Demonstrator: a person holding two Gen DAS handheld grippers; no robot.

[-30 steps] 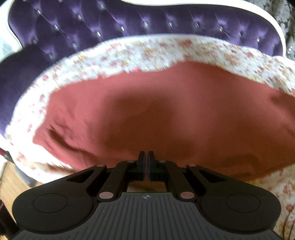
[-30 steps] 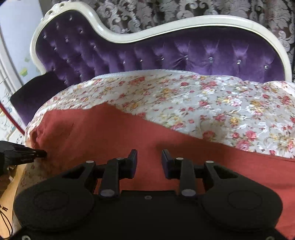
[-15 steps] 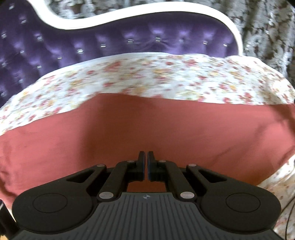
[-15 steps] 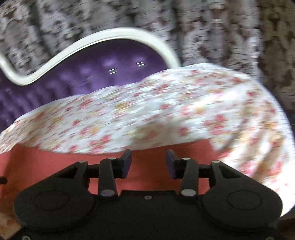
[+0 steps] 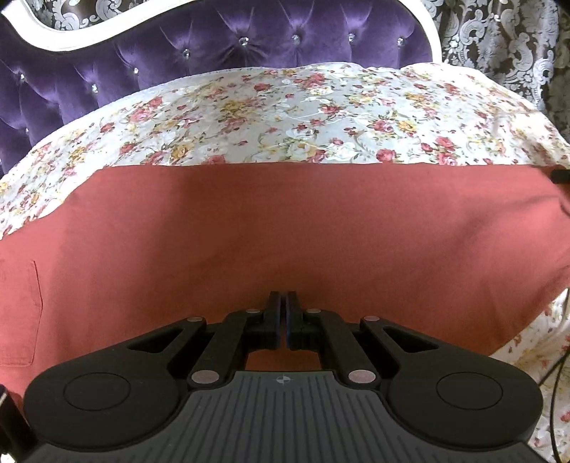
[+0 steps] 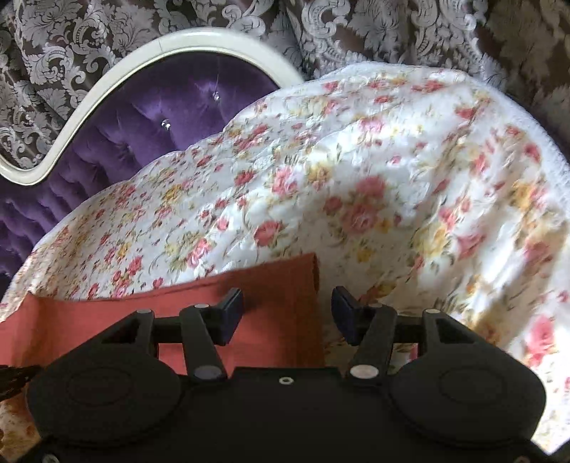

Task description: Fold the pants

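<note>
- Pants (image 5: 285, 242) of rust-red cloth lie spread flat on a floral quilt (image 5: 302, 117) that covers a purple tufted sofa (image 5: 213, 50) with a white curved frame.
- Left tongs (image 5: 284, 302) are closed, fingers pressed together with only a thin slit between them; they sit low over the near edge of the pants, and whether any cloth is pinched there cannot be told.
- A stitched pocket (image 5: 19, 313) shows on the pants at the far left of the left wrist view.
- Right tongs (image 6: 286, 302) are open, and their jaws have just been widening; the pads touch nothing.
- In the right wrist view the end of the pants (image 6: 270, 306) runs up between the two fingers, its hemmed corner just above them, with the left finger (image 6: 229, 311) over the red cloth and the right finger (image 6: 343, 313) over the quilt (image 6: 374, 185).
- Patterned curtains (image 6: 356, 32) hang behind the sofa (image 6: 149, 117).
</note>
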